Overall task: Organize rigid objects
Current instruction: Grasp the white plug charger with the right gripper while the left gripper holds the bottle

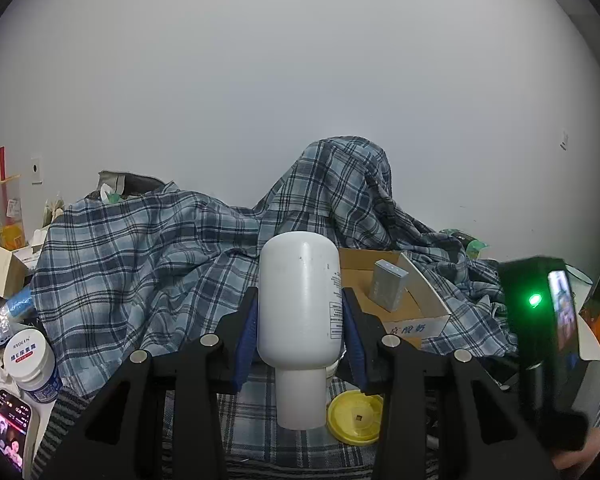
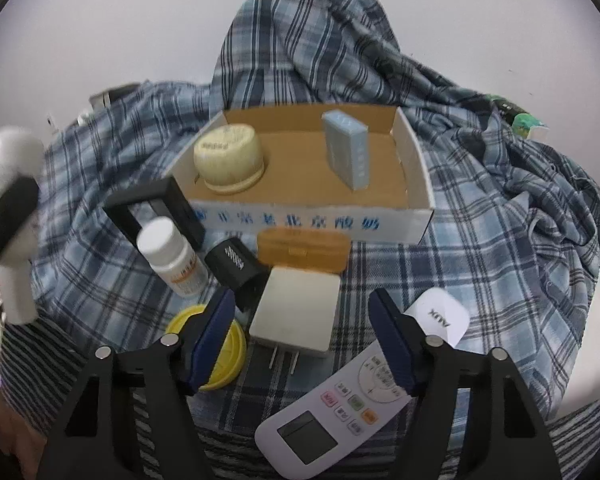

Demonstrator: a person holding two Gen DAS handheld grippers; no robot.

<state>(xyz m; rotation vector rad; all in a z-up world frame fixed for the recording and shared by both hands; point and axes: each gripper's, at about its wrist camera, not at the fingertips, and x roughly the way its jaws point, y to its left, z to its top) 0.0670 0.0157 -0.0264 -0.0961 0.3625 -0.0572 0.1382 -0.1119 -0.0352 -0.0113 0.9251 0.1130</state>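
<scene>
My left gripper (image 1: 300, 322) is shut on a large white bottle (image 1: 300, 300), held cap toward the camera above the plaid cloth; it shows blurred at the left edge of the right wrist view (image 2: 8, 216). My right gripper (image 2: 302, 340) is open and empty over a white plug adapter (image 2: 298, 314). An open cardboard box (image 2: 416, 168) holds a cream lidded jar (image 2: 229, 158) and a grey-blue pack (image 2: 346, 148). In front lie an orange case (image 2: 304, 250), a small white pill bottle (image 2: 172, 258), a black adapter (image 2: 236, 272), a yellow lid (image 2: 228, 364) and a white remote (image 2: 340, 408).
A plaid shirt (image 1: 140, 256) covers the table and a mound behind the box. In the left wrist view, a white jar (image 1: 30, 362), a phone (image 1: 10, 432) and boxes crowd the left edge. A black open frame (image 2: 156, 208) stands left of the box.
</scene>
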